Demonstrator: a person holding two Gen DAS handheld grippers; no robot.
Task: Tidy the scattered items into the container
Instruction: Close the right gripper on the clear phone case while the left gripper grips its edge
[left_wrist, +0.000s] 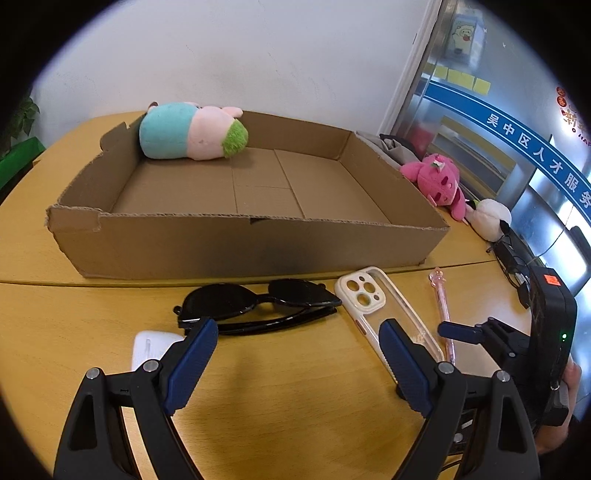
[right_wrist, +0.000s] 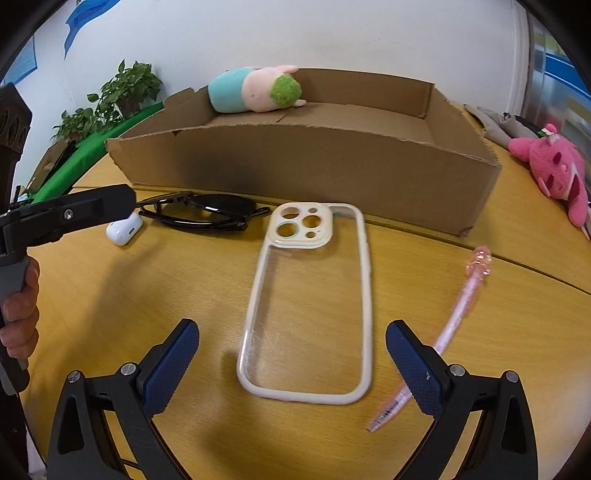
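The phone case (right_wrist: 306, 302) is laid lengthwise on the surface (right_wrist: 147, 295), straight ahead between the wide-open, empty right tongs (right_wrist: 291, 354); the left tongs (left_wrist: 297, 343) are likewise held open, empty, by the sunglasses (left_wrist: 258, 302).

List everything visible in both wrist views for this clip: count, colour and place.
box: 1, brown cardboard, far side of table
plush in box: 1, teal, pink and green, back left corner
pink plush: 1, on table right of box
white plush: 1, beside pink plush
sunglasses: 1, black, folded, in front of box
phone case: 1, clear with cream rim, right of sunglasses
pen: 1, pink, right of case
earbud case: 1, white, left of sunglasses
table: 1, yellow wood
plants: green, far left
left hand-held gripper: open, over sunglasses
right hand-held gripper: open, over phone case
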